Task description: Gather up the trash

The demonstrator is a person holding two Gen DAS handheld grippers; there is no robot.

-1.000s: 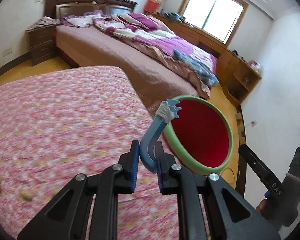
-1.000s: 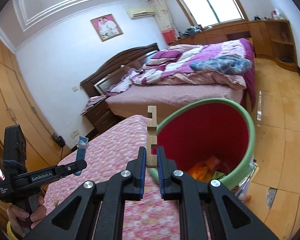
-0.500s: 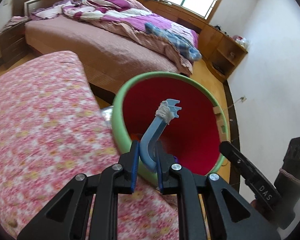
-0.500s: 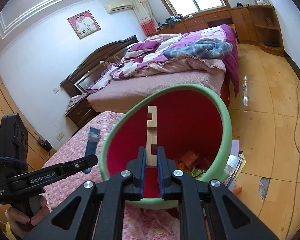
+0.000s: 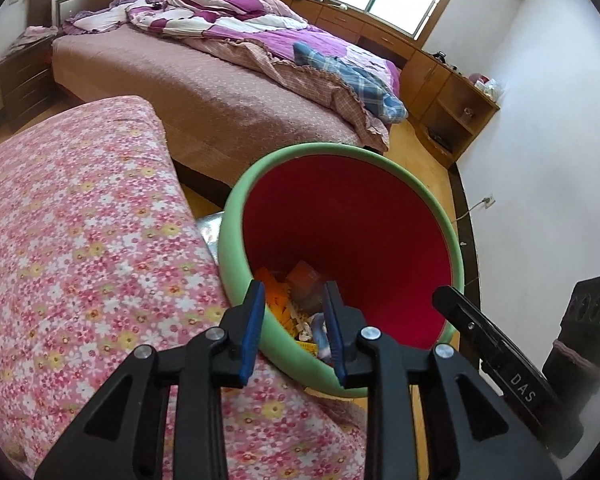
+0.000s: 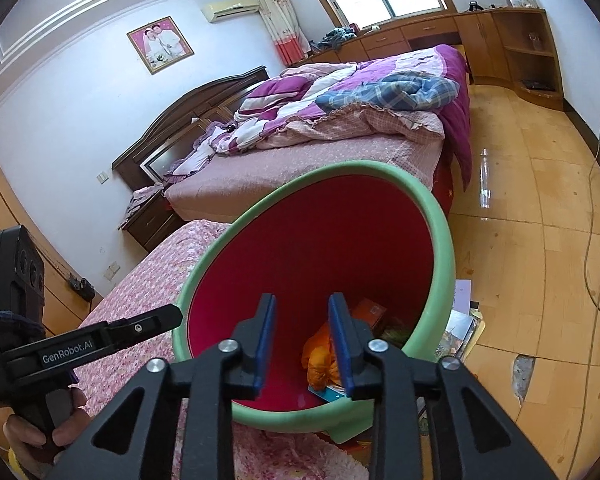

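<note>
A red bin with a green rim [image 5: 236,216] [image 6: 444,240] stands on the floor against the flowered bedspread [image 5: 80,240] [image 6: 148,280]. Orange wrappers and other trash [image 5: 296,296] [image 6: 324,356] lie at its bottom. My left gripper [image 5: 294,328] hangs over the bin's near rim, its jaws opening with nothing between the blue pads. Over the bin's mouth my right gripper [image 6: 302,336] is likewise opening and empty. Each gripper shows at the edge of the other's view, the right one [image 5: 496,356] at lower right, the left one [image 6: 100,344] at lower left in a hand.
A large bed with purple bedding [image 5: 220,64] [image 6: 340,112] stands behind the bin. Wooden cabinets [image 5: 448,92] line the window wall. Papers [image 6: 460,328] lie on the wooden floor beside the bin, and a cable [image 6: 596,216] trails at right.
Both grippers moved from beside the bin to over its mouth. The left let go of the blue curved piece and the right let go of the wooden notched piece; neither piece shows between the jaws now.
</note>
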